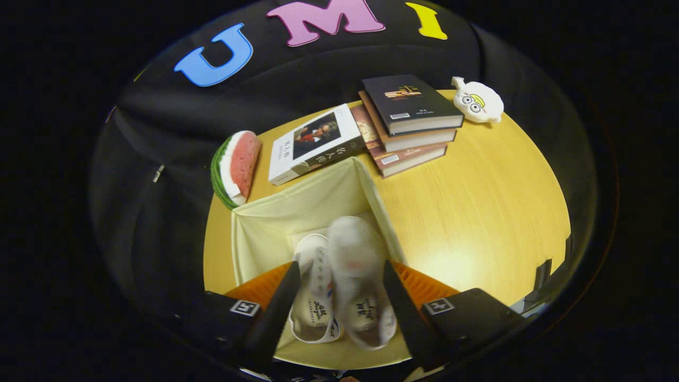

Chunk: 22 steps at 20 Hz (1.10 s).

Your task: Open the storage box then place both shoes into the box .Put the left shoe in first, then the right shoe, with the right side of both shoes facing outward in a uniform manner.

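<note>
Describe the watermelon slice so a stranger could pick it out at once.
Start at the open cream storage box on the yellow table, where two white shoes lie between the gripper and its open jaws. Beyond the box's far corner, beside a white-covered book, lies the watermelon slice. It alone is red with a green rind.

A yellow wooden counter (477, 212) is carrying everything. The open cream storage box (276, 217) is sitting on it; beyond the box a white-covered book (313, 143) is lying, with a watermelon-slice toy (236, 167) beside it, a stack of three books (408, 124), and a white plush toy (477, 101) farther off.
</note>
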### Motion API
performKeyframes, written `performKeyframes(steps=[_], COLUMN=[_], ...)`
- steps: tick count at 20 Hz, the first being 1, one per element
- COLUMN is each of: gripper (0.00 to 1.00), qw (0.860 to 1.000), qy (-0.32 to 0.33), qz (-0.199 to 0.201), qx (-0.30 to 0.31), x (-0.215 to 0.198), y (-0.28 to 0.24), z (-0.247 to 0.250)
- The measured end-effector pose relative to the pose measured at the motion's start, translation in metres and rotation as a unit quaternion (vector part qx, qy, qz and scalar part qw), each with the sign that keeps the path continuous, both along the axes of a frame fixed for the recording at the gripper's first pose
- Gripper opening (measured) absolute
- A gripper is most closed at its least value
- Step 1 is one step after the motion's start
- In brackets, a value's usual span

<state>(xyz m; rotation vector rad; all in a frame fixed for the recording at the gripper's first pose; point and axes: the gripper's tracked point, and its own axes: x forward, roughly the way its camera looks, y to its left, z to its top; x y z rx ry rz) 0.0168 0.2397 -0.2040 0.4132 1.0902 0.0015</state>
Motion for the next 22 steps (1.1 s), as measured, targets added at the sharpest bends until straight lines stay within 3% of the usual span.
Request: performKeyframes(steps=[1,11,22], gripper=[1.0,0.99,0.99], qw=[1.0,0.985,0.943], qy=[-0.02,-0.173,-0.319], qz=[0.006,-0.009,-0.043], qx=[-0.008,-0.011,-0.091], x=[0.005,0.019,0.016], y=[-0.005,-0.089,-0.249], z=[0.01,0.098,0.179])
